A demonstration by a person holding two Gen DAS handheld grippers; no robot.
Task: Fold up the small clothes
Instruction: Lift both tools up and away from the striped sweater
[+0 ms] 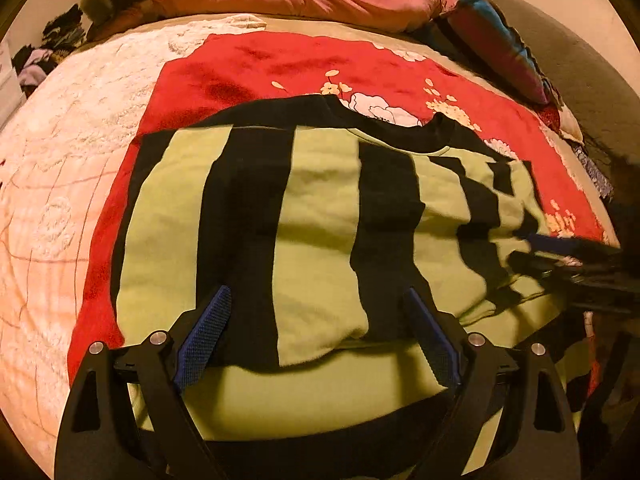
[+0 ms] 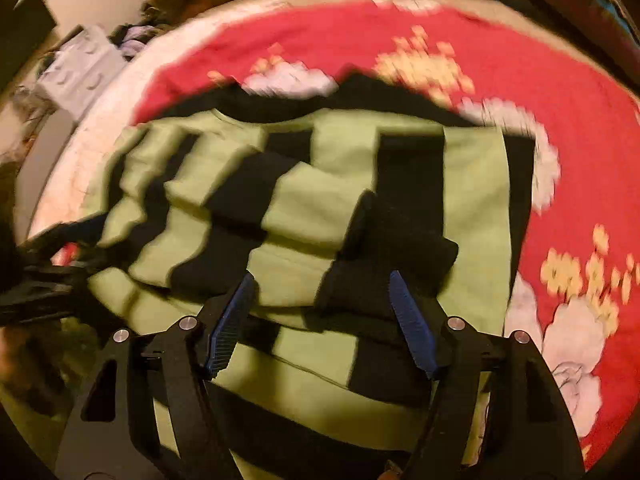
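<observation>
One soft knit sweater (image 1: 320, 208), banded in broad lime-green and black stripes, lies rumpled on a plush red floral blanket (image 1: 248, 68) over a cream textured bedspread (image 1: 60, 168). Both hand-held grippers hover above it with ridged blue pads: the left hand-held gripper (image 1: 318, 336) gapes wide, the right hand-held gripper (image 2: 322, 320) is opening, neither pinching cloth.

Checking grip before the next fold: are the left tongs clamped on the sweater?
No, the left tongs stand wide apart over the striped sweater.
</observation>
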